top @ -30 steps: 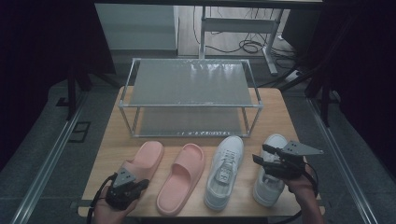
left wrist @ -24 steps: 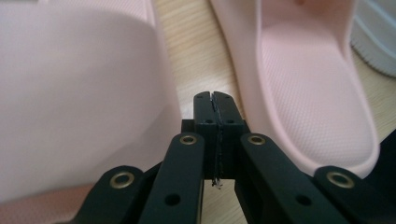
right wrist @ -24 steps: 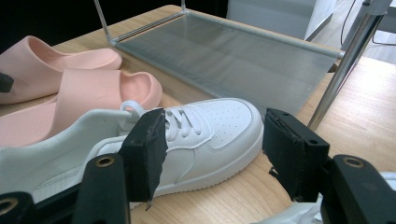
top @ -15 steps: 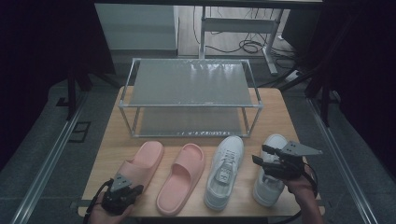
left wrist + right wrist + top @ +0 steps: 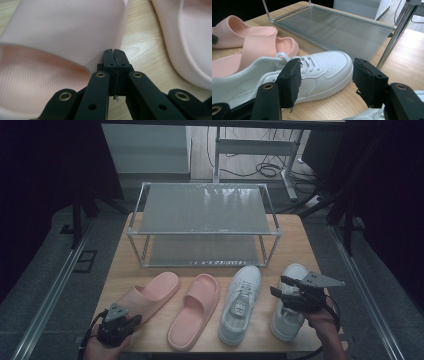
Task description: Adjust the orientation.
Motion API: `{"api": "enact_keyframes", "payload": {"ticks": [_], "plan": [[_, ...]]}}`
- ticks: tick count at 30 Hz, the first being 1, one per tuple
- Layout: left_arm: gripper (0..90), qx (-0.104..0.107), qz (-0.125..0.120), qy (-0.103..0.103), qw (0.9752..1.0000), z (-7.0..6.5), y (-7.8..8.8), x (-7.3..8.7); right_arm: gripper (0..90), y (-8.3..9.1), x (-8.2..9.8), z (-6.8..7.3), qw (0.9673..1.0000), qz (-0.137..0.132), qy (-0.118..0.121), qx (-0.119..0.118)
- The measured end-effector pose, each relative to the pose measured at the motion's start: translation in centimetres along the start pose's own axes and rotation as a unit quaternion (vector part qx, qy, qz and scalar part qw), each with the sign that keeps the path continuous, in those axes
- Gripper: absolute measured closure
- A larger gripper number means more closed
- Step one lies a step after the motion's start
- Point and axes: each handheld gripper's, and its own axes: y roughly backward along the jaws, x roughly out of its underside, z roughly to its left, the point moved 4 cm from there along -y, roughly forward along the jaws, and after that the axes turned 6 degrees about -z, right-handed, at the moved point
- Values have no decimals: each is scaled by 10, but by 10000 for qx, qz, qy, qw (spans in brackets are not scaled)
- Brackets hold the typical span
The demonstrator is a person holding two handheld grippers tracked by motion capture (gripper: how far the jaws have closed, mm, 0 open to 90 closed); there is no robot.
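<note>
Two pink slippers lie on the wooden table [image 5: 300,235], the left slipper [image 5: 150,295] angled and the right slipper [image 5: 195,317] beside it. My left gripper [image 5: 133,320] sits at the left slipper's heel end near the front edge. In the left gripper view its jaws [image 5: 115,53] are shut with nothing between them, tips right at the slipper's strap [image 5: 62,32]. Two white sneakers lie to the right. My right gripper [image 5: 278,286] hovers open over the right sneaker [image 5: 286,325]. The left sneaker [image 5: 322,70] shows beyond the open right gripper [image 5: 325,75].
A two-tier metal shoe rack [image 5: 205,210] with mesh shelves stands at the back of the table, its lower shelf [image 5: 337,27] close behind the sneakers. The other pink slipper [image 5: 190,37] lies right of my left gripper. Cables lie on the floor beyond.
My left gripper has drawn back toward the front-left corner of the table, away from the slipper's strap. The right gripper and all the shoes have stayed put.
</note>
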Motion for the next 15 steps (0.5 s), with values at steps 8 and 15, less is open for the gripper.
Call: {"api": "enact_keyframes", "payload": {"ticks": [8, 15], "plan": [[899, -156, -12, 116, 9998, 17, -1, -4, 401, 0, 1, 0, 10000, 10, -1, 5], [899, -276, -10, 222, 9994, 34, -3, -8, 401, 1, 1, 0, 10000, 12, -5, 9]]}}
